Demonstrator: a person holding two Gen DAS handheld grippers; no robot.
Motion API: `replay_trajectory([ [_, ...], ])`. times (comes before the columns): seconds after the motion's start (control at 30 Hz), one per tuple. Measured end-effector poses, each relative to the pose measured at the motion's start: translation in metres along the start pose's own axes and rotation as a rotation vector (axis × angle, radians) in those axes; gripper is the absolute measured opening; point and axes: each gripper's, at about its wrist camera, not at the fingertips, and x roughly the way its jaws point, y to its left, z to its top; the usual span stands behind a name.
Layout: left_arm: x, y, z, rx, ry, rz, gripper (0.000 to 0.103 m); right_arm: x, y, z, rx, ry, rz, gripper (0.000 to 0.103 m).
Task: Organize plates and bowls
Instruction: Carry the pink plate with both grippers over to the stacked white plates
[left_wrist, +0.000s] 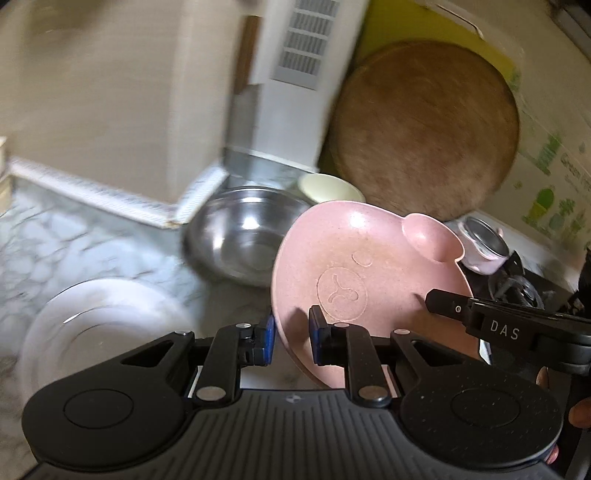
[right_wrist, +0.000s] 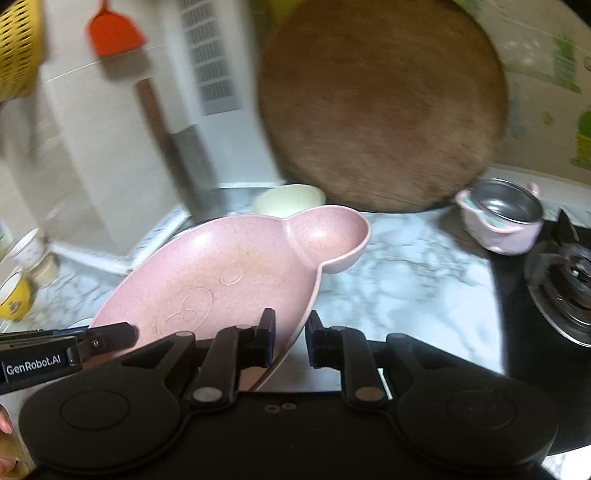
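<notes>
A pink bear-shaped plate (left_wrist: 354, 273) with a round ear compartment is held tilted above the marble counter. My left gripper (left_wrist: 291, 341) straddles its left rim, with a gap visible beside the left pad. My right gripper (right_wrist: 290, 339) straddles its right rim; the rim (right_wrist: 291, 343) lies between the pads with gaps on both sides. The plate fills the middle of the right wrist view (right_wrist: 221, 280). A steel bowl (left_wrist: 247, 236), a white plate (left_wrist: 99, 328) and a cream bowl (left_wrist: 328, 188) sit on the counter beyond.
A round wooden board (left_wrist: 424, 140) leans on the back wall. A small pink pot (right_wrist: 502, 218) stands by the black gas stove (right_wrist: 561, 280). Cups (right_wrist: 18, 295) stand at the left. A yellow basket (right_wrist: 18, 44) and an orange scoop (right_wrist: 114, 33) hang above.
</notes>
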Motion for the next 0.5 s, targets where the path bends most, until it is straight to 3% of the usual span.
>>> replay_trajectory([
  [0.5, -0.049, 0.108, -0.037, -0.182, -0.043, 0.165, 0.018, 0.026, 0.12, -0.019, -0.176, 0.063, 0.152, 0.018],
])
